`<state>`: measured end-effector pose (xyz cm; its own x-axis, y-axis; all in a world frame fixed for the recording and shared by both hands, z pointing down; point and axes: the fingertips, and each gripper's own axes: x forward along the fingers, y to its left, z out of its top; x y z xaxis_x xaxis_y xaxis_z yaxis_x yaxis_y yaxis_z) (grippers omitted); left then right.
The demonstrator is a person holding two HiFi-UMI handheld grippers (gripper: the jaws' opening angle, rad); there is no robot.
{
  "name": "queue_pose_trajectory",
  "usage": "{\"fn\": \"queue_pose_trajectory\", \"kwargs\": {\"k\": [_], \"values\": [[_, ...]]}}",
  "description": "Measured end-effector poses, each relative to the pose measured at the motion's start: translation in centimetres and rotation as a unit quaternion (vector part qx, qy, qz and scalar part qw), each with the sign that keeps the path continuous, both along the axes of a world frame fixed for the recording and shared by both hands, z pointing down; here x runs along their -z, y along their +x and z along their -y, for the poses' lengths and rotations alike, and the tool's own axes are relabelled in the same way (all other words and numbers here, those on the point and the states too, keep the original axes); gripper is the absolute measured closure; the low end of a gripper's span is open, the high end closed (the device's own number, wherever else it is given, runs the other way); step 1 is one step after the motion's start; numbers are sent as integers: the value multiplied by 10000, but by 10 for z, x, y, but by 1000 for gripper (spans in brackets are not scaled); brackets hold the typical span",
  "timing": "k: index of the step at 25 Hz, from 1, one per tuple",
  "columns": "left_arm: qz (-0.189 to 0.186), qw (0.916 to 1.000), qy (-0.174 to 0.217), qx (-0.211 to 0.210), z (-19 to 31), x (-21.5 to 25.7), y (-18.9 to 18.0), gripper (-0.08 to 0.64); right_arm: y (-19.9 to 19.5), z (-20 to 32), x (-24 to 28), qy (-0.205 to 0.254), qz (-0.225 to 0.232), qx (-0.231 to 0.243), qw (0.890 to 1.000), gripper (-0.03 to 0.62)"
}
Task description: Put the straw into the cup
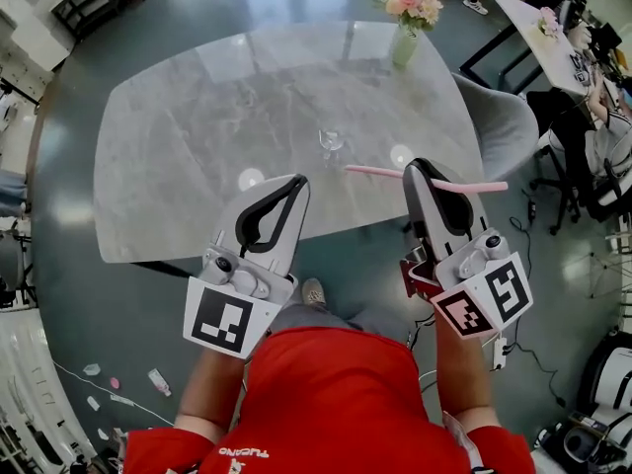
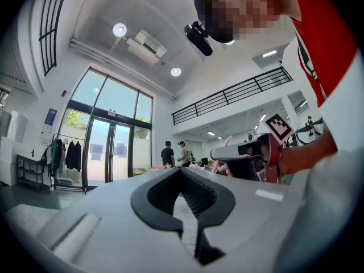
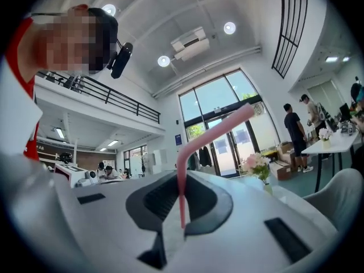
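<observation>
The table [image 1: 197,146] lies ahead of both jaws. The left gripper [image 1: 296,181] has its jaws together, with nothing between them. The right gripper [image 1: 415,166] has narrow jaws, gripping. The cup [image 1: 331,141] stands beyond the tips, between both grippers. The straw [image 1: 380,172] is pinched crosswise in the right jaws.

Red short-sleeved shirt [image 1: 326,403] with white lettering, and the left gripper [image 1: 296,181] and right gripper [image 1: 415,166] are pale grey, black-lined, each bearing a black-and-white marker cube [image 1: 229,316].

straw [image 1: 375,172]: middle hidden behind right hand-held gripper [image 1: 419,169] | cup [image 1: 331,140]: small, faint
</observation>
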<state>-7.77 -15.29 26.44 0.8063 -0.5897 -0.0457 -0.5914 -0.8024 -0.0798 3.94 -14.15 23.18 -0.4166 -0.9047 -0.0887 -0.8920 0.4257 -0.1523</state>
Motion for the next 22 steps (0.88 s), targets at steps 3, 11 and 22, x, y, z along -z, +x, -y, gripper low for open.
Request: {"fn": "queue_pose_trajectory", "kwargs": {"k": [3,11,22], "values": [[-15,10000,-52,-19,4,-5,0,554,4,10,-6,-58,-105,-109,9999,571],[34,9998,-150,144,25,-20,7,554,15,50,-31,-187,-357,-132,9991,571],[66,9964,-418,740,76,-37,28,554,28,112,-69,-322,-566,271,9975,571]]}}
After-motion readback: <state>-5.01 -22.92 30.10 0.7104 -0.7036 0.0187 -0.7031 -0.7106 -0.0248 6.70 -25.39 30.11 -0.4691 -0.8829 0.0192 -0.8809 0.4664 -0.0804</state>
